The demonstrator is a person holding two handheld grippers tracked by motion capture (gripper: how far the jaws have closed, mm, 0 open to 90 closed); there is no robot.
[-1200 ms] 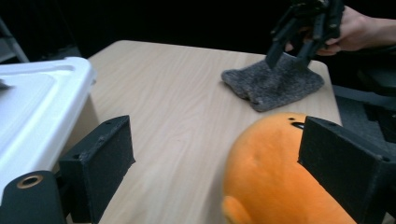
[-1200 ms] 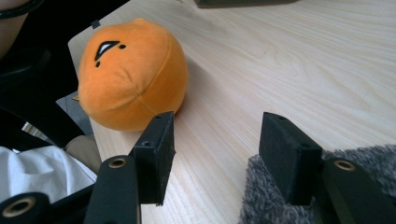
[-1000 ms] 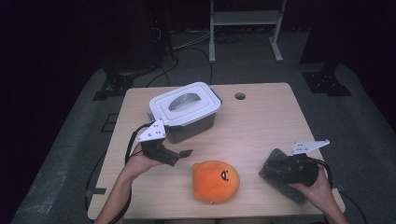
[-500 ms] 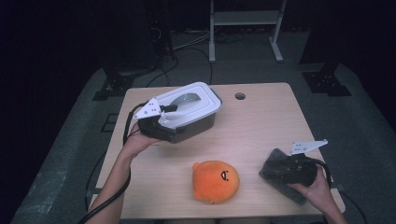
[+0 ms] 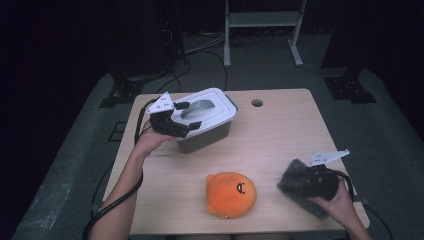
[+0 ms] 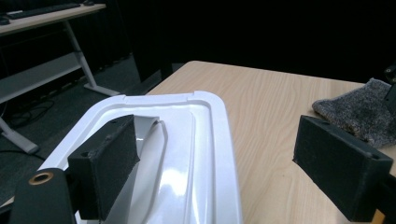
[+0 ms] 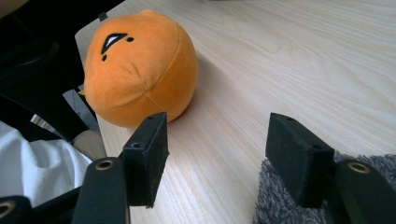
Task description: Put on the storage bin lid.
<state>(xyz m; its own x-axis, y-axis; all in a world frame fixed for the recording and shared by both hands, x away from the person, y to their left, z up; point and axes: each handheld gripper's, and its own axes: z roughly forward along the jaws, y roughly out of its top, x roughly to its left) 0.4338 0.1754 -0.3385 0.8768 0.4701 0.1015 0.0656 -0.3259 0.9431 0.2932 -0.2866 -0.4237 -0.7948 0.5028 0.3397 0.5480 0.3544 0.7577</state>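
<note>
Two grippers are mine. From the high view, my left gripper [image 5: 187, 115] hangs over the white lid [image 5: 207, 105] of the grey box [image 5: 210, 134] at ten o'clock on the table [image 5: 280, 135], its jaws apart with the lid's handle [image 5: 198, 107] between them. My right gripper [image 5: 295, 181] sits at four o'clock on a grey cloth [image 5: 300, 195], and an orange plush toy [image 5: 231, 194] lies at six o'clock.

In the left gripper view, my jaws stand wide apart, one pad [image 6: 109, 163] above the lid [image 6: 187, 154], the other above bare wood.

In the right gripper view, my jaws stay spread and empty, the toy [image 7: 140, 65] at eleven o'clock, the cloth [image 7: 285, 205] under one pad [image 7: 299, 158].
</note>
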